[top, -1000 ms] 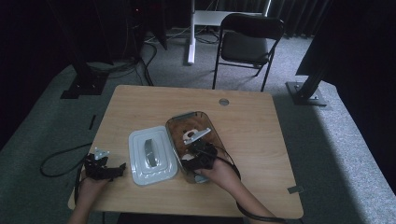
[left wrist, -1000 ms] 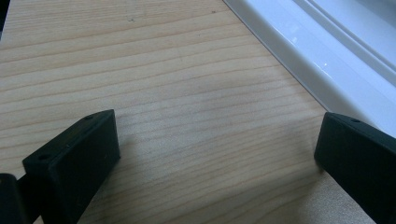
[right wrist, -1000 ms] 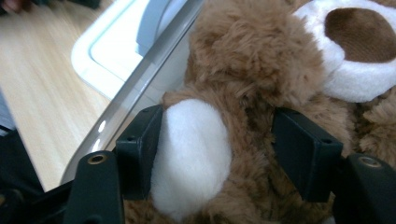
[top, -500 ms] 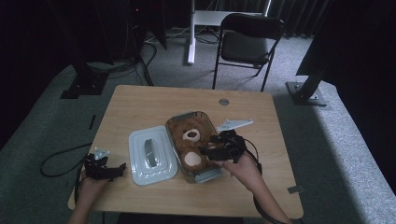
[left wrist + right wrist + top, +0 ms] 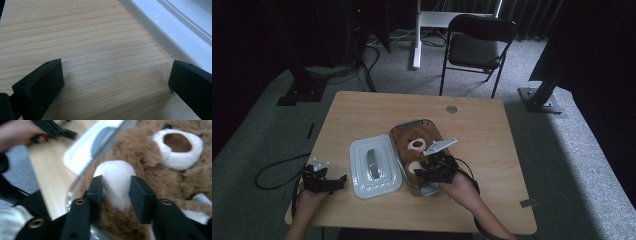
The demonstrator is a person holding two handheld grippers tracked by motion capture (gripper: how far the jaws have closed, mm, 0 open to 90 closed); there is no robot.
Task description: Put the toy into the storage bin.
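Compared with half a second before, the right gripper (image 5: 424, 170) is now sitting back over the near end of the container (image 5: 432, 131), and its jaws have just been closing on the teddy bear (image 5: 416, 145).

Going from left to right, one left gripper (image 5: 337, 181) is resting on the table (image 5: 492, 140) near its left edge, with its jaws standing wide apart and only bare wood between them. Just beside it, one white lid (image 5: 374, 166) with a grey handle is lying flat. Next, one clear container is standing beside the lid, and one brown teddy bear is lying inside it.

The bear is showing fluffy brown fur, a white muzzle (image 5: 178, 148) and a white paw (image 5: 116, 182). The right gripper's pads are pressing on this white paw from both sides, so it is holding the bear.
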